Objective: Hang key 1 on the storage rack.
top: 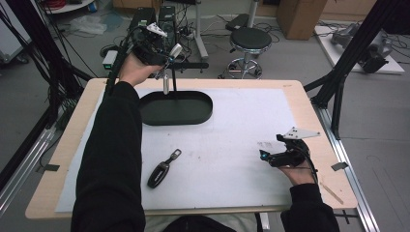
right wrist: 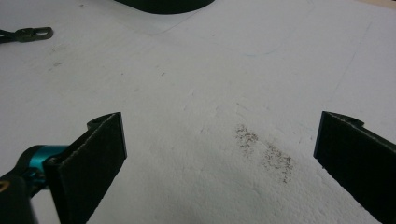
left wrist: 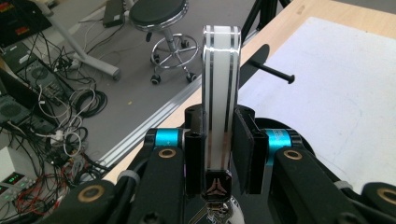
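My left gripper (top: 163,62) is raised over the table's far edge, shut on a white key fob (left wrist: 221,88) with dark stripes. The fob (top: 166,82) hangs down over a black oval stand base (top: 186,112). From that base rises a thin post (top: 174,86) carrying a horizontal peg (top: 192,65); in the left gripper view the peg (left wrist: 274,73) lies just beyond the fob's tip. A black key fob (top: 161,171) with a metal clip lies on the white mat, front left. My right gripper (top: 265,155) rests low on the mat at the right, open, nothing between its jaws (right wrist: 219,154).
A white mat (top: 232,130) covers most of the wooden table (top: 300,92). The black fob's clip (right wrist: 27,33) shows at the far left of the right gripper view. A stool (top: 249,41) and cables stand on the floor beyond the table. A dark frame leg (top: 338,96) flanks the right edge.
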The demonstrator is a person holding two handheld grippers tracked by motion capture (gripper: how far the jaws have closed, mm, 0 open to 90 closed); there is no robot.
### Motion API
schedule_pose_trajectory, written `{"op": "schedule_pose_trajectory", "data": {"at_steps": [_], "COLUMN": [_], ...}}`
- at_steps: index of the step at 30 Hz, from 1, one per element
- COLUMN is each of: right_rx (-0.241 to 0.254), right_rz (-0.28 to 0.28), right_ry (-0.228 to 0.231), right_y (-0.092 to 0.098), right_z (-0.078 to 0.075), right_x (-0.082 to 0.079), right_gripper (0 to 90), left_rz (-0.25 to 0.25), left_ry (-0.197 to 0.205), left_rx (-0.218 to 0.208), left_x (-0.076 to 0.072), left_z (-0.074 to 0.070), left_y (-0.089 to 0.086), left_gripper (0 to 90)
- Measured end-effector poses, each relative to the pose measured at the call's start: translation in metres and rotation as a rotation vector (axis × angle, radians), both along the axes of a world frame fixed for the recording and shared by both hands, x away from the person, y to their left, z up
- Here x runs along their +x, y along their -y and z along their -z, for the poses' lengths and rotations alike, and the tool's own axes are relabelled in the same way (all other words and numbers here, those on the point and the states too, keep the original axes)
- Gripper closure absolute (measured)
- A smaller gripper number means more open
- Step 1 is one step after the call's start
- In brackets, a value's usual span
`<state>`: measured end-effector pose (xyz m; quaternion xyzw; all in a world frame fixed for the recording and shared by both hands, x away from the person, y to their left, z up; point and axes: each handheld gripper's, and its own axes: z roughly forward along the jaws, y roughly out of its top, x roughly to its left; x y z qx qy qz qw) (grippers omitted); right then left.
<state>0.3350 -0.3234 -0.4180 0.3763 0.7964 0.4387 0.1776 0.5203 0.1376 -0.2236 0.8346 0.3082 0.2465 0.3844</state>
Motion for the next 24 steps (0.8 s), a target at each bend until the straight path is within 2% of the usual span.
{"op": "schedule_pose_trajectory", "data": {"at_steps": [3, 5, 10, 15, 24], "right_rx": [-0.001, -0.008, -0.023, -0.021, -0.027], "right_rz": [0.005, 0.004, 0.004, 0.010, 0.010], "right_ry": [-0.005, -0.004, -0.012, -0.017, -0.011], "right_y": [0.001, 0.001, -0.001, 0.001, 0.000], "right_z": [0.001, 0.002, 0.004, 0.004, 0.004], "right_x": [-0.001, 0.000, 0.000, 0.000, -0.001], "right_gripper": [1.6, 1.6, 1.6, 1.6, 1.6], "left_rz": [-0.020, -0.025, -0.040, -0.037, -0.068], "left_ry": [0.005, 0.010, 0.009, 0.019, 0.039], "left_rx": [0.001, -0.013, -0.007, -0.005, -0.011], "left_x": [0.006, 0.009, 0.017, 0.019, 0.025], "left_z": [0.001, 0.002, 0.007, 0.009, 0.011], "left_y": [-0.003, -0.005, -0.008, -0.007, -0.005], "left_gripper": [75.4, 75.4, 75.4, 75.4, 75.4]}}
